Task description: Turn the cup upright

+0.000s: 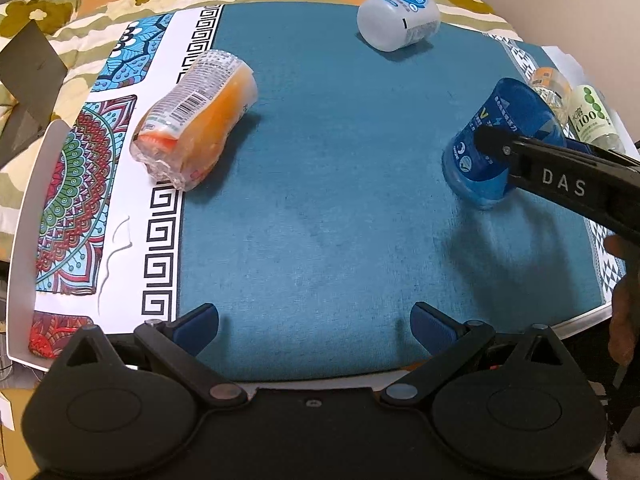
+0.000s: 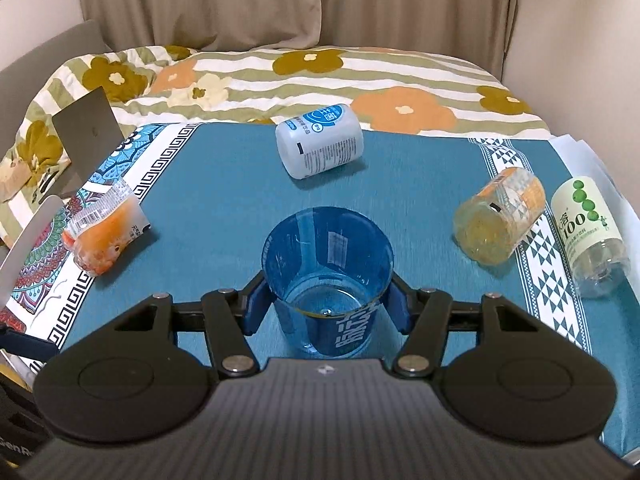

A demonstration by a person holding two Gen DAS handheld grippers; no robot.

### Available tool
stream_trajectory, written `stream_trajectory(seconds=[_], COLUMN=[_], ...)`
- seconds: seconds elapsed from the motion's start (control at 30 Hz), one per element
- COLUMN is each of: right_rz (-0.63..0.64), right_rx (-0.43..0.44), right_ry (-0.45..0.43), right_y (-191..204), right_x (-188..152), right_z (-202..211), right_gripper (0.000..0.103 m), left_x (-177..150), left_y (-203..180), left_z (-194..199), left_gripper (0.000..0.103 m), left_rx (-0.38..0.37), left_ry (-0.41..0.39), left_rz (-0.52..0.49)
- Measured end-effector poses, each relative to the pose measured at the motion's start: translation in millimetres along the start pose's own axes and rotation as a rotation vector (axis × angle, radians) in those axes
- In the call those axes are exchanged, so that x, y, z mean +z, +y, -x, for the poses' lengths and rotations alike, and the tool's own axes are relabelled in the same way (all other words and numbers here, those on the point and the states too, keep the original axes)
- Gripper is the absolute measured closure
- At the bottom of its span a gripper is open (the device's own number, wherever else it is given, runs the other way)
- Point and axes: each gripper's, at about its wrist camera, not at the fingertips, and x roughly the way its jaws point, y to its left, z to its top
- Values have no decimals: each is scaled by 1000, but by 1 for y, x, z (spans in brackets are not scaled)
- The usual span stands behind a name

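We have the blue cup clamped between the blue pads of our right gripper, one pad against each side of its wall, low on the body. From the right wrist view we look partly into its open mouth, which points up and away from the gripper, while its clear base sits close in toward the gripper body. From the left wrist view the cup's long axis is tilted, neither flat nor upright, and its base appears near or touching the teal mat, though we cannot tell which. We judge the flip partly done: what remains is to swing the mouth up until the axis stands vertical. Our left gripper holds nothing, its jaws spread wide, and the cup is well off to its right. The right hand is plainly the nearer one.
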Motion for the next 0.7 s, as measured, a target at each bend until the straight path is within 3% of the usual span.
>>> stream_trajectory(seconds=[0.1, 0.13, 0.43, 0.7], right_rz=[-31, -40, -47, -45], right_rx=[10, 9, 9, 11], right_ry=[4, 4, 73, 102], right_y=[-2, -2, -6, -27], right_x=[1, 1, 2, 22], right_z=[-3, -3, 6, 68], right_gripper=[11, 0, 0, 0], left_x=[-1, -1, -3, 5], left_y=[-1, -2, -3, -19], left_z=[1, 2, 23, 79], left_gripper=[0, 0, 0, 0], left_rx=[5, 8, 43, 59], left_ry=[-2, -3, -35, -161], left_rz=[-3, -3, 12, -1])
